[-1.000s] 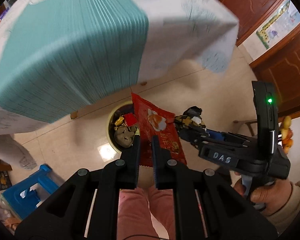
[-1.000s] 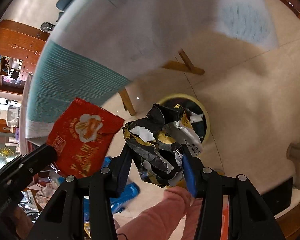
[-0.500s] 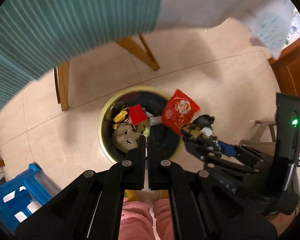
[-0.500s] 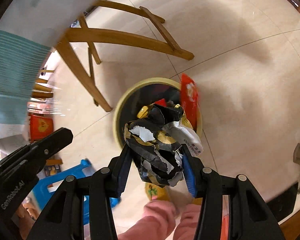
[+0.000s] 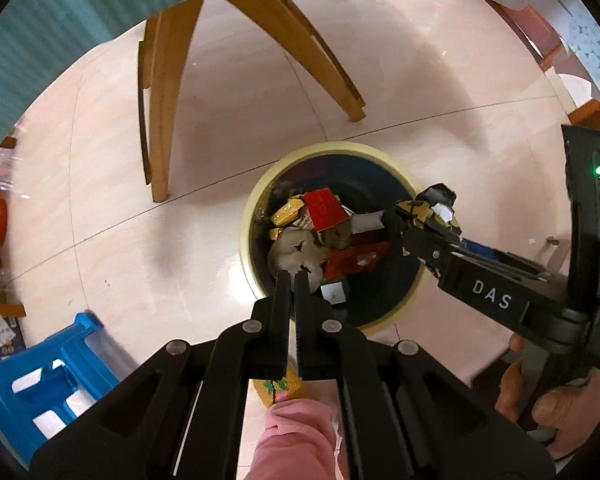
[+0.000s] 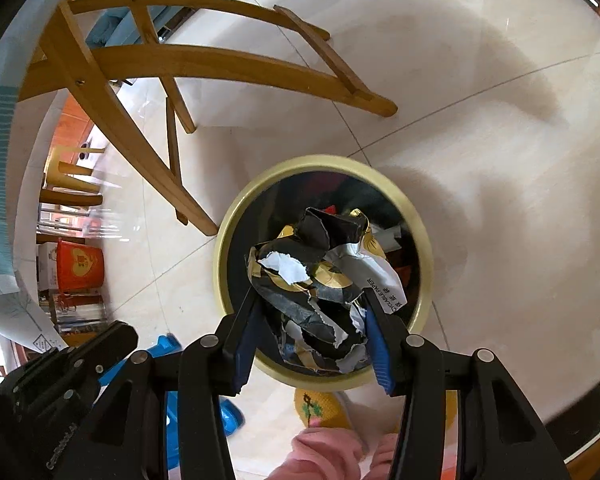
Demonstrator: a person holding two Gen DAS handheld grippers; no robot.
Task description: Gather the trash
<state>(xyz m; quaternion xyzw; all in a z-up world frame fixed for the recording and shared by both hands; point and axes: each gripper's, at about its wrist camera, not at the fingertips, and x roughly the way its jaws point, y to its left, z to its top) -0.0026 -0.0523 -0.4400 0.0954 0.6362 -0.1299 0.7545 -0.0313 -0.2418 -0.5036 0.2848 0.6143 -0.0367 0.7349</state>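
Right wrist view shows the right gripper [image 6: 312,312] pinching a crumpled black-and-gold wrapper [image 6: 324,280] at frame centre above the part-filled trash bin [image 6: 236,216], undropped, while the left gripper's [image 5: 292,280] fingers are pressed together, empty.

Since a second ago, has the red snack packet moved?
Yes. The red snack packet left the shut left hand-held gripper and now lies inside the yellow-rimmed bin.

Both wrist cameras look steeply down from close above the floor [image 5: 140,240]; each frames the yellow-rimmed trash bin [image 5: 246,240] [image 6: 220,240] and the wooden table legs [image 5: 160,120] [image 6: 120,120].
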